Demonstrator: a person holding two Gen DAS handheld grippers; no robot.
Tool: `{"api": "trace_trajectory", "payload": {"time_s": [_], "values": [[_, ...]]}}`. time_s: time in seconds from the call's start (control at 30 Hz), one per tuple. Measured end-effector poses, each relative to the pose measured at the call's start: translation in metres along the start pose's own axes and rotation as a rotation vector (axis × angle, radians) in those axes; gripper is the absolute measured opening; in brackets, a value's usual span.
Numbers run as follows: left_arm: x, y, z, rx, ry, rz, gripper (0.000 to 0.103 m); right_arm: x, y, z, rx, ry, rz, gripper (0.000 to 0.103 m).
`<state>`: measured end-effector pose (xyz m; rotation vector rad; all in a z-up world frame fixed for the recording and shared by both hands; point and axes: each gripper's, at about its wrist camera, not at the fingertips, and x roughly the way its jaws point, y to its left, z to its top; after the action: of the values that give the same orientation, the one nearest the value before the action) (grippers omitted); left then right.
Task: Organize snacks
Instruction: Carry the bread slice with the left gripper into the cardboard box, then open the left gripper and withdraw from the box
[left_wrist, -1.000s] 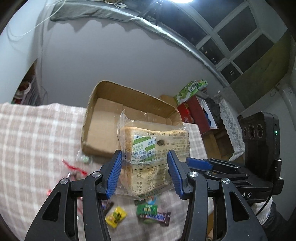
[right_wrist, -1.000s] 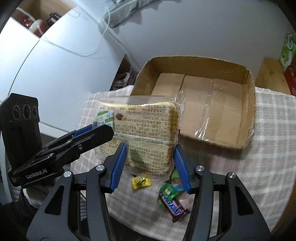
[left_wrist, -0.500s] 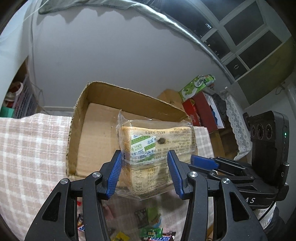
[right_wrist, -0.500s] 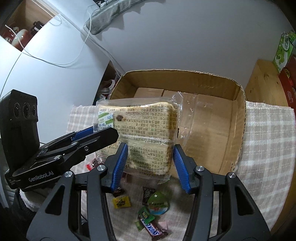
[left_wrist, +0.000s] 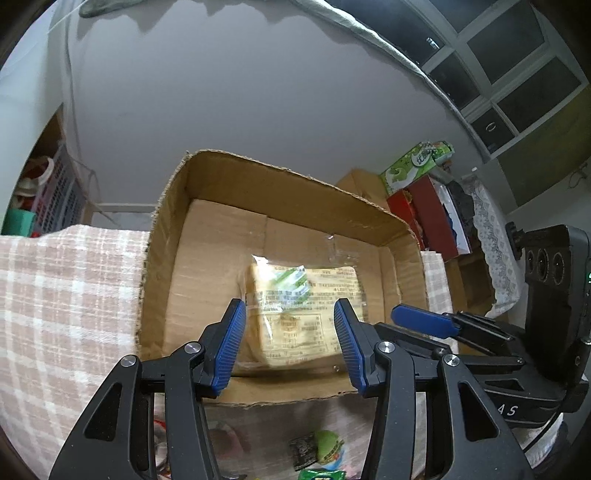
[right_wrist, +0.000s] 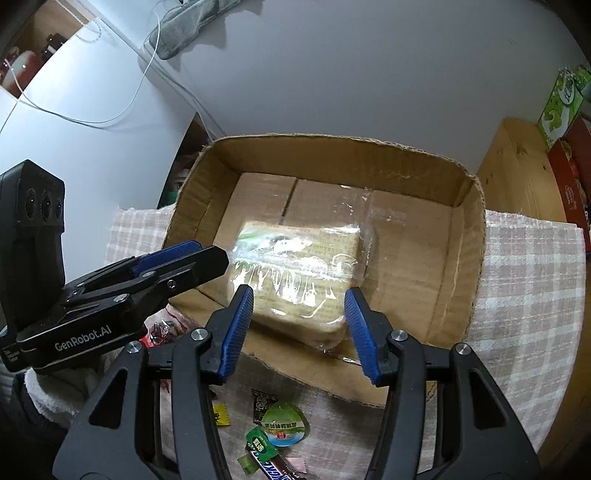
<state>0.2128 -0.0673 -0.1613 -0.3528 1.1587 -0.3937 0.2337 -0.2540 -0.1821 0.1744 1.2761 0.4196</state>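
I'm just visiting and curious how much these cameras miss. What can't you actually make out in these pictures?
- Clear-wrapped sliced bread pack in the brown cardboard box: motion blur in the left wrist view and glare in the right make its print unreadable.
- Small wrapped sweets on the pink checked tablecloth: partly hidden behind black gripper arms, cut off by the bottom edge in both views.

I read "GenRobot.AI" on my left gripper body. "AS" shows on my right gripper. Bread pack print is illegible.
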Motion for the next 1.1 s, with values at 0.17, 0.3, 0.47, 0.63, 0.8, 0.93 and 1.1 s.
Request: {"api": "trace_trajectory", "payload": {"time_s": [0.17, 0.3, 0.47, 0.63, 0.8, 0.93, 1.1], "values": [[-0.016, 0.002, 0.001, 0.012, -0.025, -0.008, 0.047, -0.006, 0.003, -0.001, -0.008, -0.011, -0.015, 0.054], [-0.037, 0.005, -0.003, 0.034, -0.057, -0.003, 0.047, -0.021, 0.011, -0.009, -0.046, -0.031, -0.025, 0.054], [-0.069, 0.016, -0.016, 0.028, -0.102, 0.014, 0.047, -0.040, 0.022, -0.030, -0.086, -0.056, -0.031, 0.059], [-0.096, 0.027, -0.042, 0.041, -0.130, 0.067, 0.047, -0.053, 0.033, -0.062, -0.115, -0.077, -0.026, 0.064], [-0.115, 0.051, -0.078, 0.004, -0.130, 0.127, 0.047, -0.057, 0.039, -0.096, -0.143, -0.060, -0.053, 0.064], [-0.122, 0.064, -0.105, -0.031, -0.110, 0.144, 0.047, -0.055, 0.041, -0.126, -0.170, -0.029, -0.073, 0.064], [-0.122, 0.076, -0.137, -0.069, -0.076, 0.167, 0.047, -0.048, 0.041, -0.156, -0.195, 0.027, -0.086, 0.064]]}}
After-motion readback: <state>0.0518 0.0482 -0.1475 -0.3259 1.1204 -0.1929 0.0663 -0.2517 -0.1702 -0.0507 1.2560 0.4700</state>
